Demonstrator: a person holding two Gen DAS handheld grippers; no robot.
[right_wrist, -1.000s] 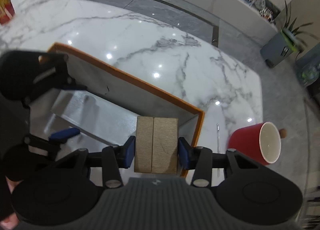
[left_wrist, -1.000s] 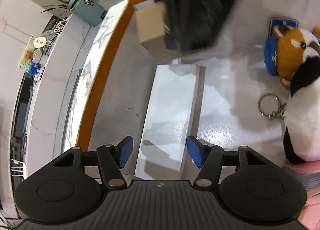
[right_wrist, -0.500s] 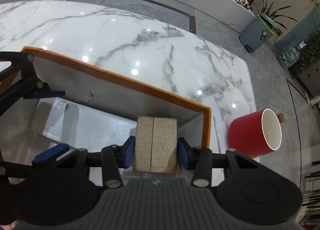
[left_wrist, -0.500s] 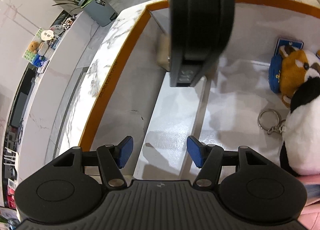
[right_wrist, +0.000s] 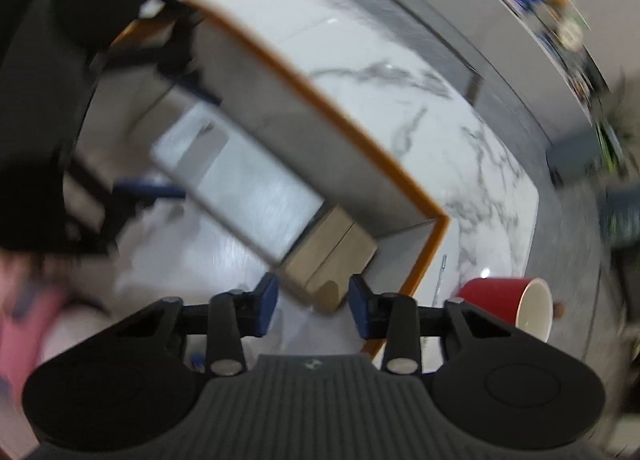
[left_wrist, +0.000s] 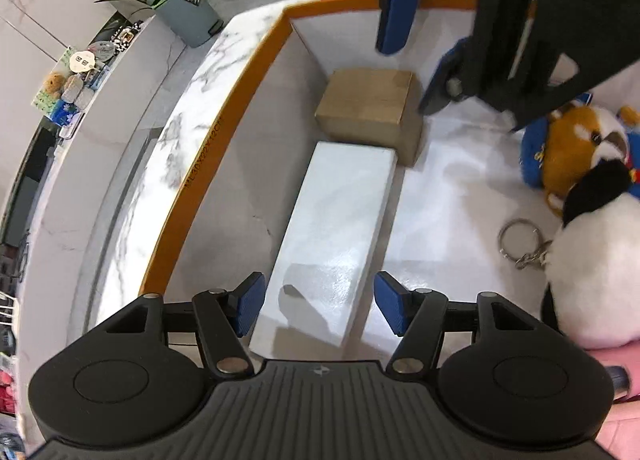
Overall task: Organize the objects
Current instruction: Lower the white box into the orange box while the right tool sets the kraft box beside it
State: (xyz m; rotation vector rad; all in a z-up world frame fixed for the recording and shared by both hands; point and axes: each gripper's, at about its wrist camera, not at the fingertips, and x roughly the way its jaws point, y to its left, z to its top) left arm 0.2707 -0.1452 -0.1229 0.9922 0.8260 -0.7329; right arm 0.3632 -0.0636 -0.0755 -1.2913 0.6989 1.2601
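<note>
My left gripper (left_wrist: 316,306): jaws apart, holding nothing, straddling the near end of the white box (left_wrist: 332,236) without touching it.

My right gripper (right_wrist: 313,306): jaws apart and empty, hanging above the brown box (right_wrist: 330,256); its view is blurred, but the blue pads stand clear of the cardboard on both sides.

White box: flat on the tray floor, long axis running from 6 toward 12 o'clock in my left view, tipped a little to 1 o'clock, beside the tray's left wall.

Brown box: seated in the far corner of the tray (left_wrist: 224,147) at 12 o'clock in my left view, its near face touching the white box's far end.

Key relation: the white box lies straight ahead of my left gripper, its narrow width between my pads, so my left hand is the nearer one for any nudge or grasp of it.

Other contents: two plush toys (left_wrist: 580,195) and a key ring (left_wrist: 520,238) at 3 o'clock, well apart from the boxes.

Outside the tray: a red cup (right_wrist: 508,306) on the marble at 3 o'clock in my right view.

Judgement: the brown box looks placed; the white box seems next.
</note>
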